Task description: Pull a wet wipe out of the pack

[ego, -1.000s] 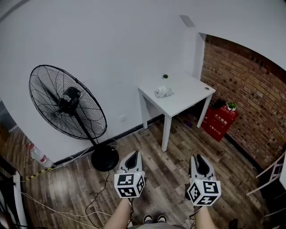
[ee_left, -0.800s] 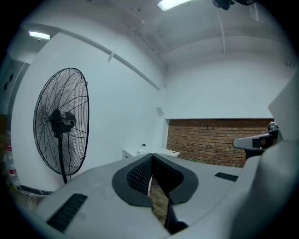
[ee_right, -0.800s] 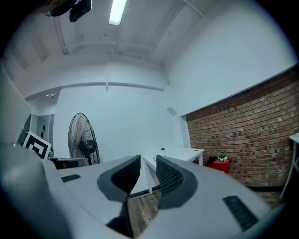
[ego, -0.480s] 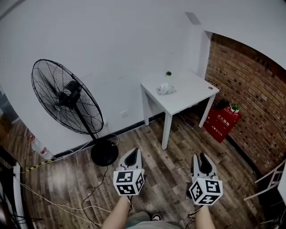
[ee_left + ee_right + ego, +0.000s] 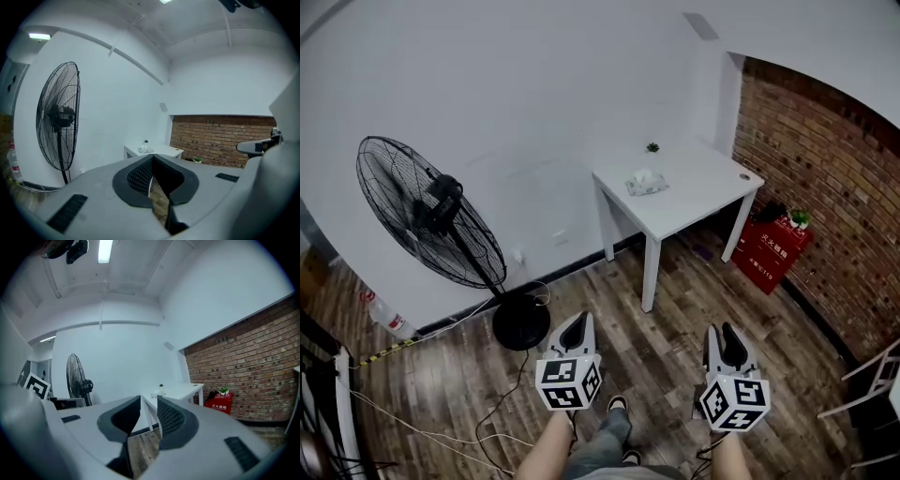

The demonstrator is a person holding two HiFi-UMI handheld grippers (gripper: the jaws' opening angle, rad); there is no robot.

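Note:
The wet wipe pack (image 5: 645, 183) lies on a small white table (image 5: 694, 202) against the far wall, with a white wipe poking up from its top. It also shows small and far off in the left gripper view (image 5: 144, 149) and the right gripper view (image 5: 158, 392). Both grippers hang low over the wooden floor, well short of the table. My left gripper (image 5: 578, 321) (image 5: 151, 158) has its jaw tips touching and holds nothing. A narrow gap shows between the jaws of my right gripper (image 5: 724, 330) (image 5: 149, 399), with nothing in it.
A large black standing fan (image 5: 431, 225) stands left of the table, its cable trailing over the floor. A red crate (image 5: 773, 251) with a small plant sits by the brick wall (image 5: 825, 187). A tiny potted plant (image 5: 652, 147) stands on the table. A bottle (image 5: 384, 319) lies at left.
The view has shifted slightly as the person steps forward; a foot now shows between the grippers. Both grippers keep the same pose and jaw state.

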